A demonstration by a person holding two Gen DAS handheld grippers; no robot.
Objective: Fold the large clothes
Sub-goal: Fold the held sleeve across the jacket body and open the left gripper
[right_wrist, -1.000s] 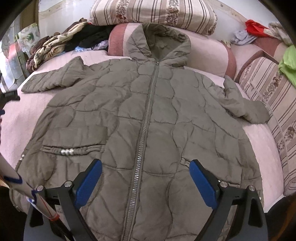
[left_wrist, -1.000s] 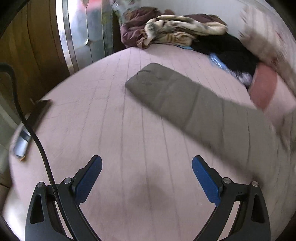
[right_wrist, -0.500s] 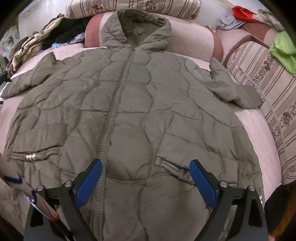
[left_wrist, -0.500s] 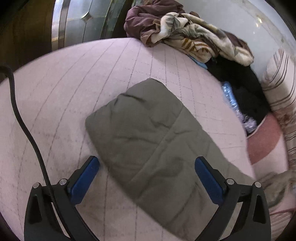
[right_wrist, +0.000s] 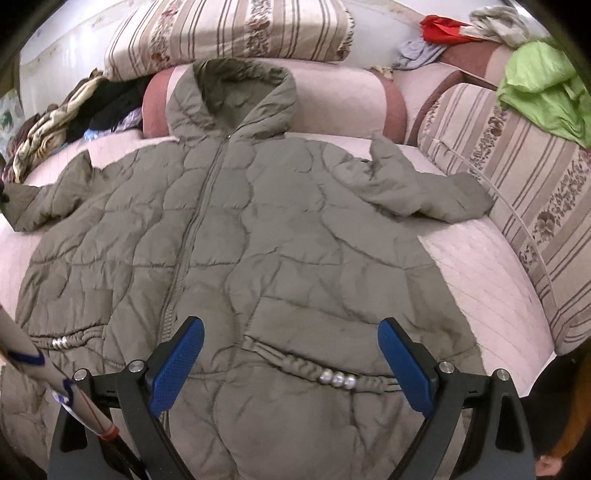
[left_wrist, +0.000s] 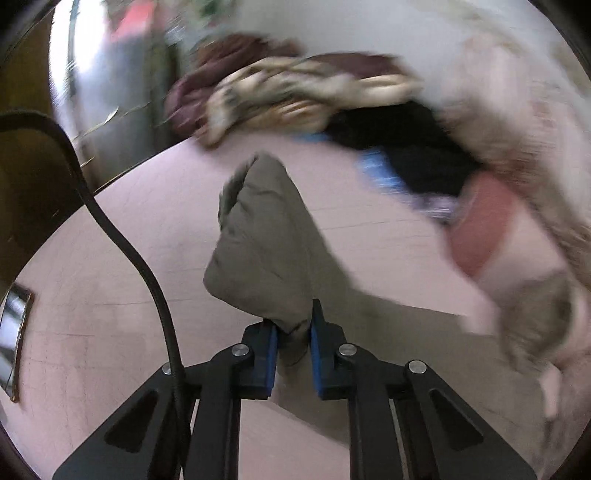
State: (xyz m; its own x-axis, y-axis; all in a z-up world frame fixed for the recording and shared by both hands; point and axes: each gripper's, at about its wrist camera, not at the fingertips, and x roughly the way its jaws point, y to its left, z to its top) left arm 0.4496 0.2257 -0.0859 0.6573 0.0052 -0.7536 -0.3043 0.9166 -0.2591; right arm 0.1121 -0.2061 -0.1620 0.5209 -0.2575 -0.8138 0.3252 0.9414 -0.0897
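Observation:
An olive quilted hooded coat lies face up and spread flat on the pink bed, zipper closed, hood at the far end. My left gripper is shut on the cuff end of the coat's left sleeve, which stands lifted off the bed. That sleeve also shows at the far left of the right wrist view. My right gripper is open and empty above the coat's lower right front, over a pocket trim with pearl beads. The right sleeve lies bent outward.
A pile of loose clothes lies at the bed's far left corner. Striped cushions and a pink bolster line the head; a striped cushion with a green garment lines the right side. A black cable hangs at left.
My left gripper came down over the sleeve cuff, shut on it and lifted it. My right gripper drifted right across the coat's lower front and stayed open.

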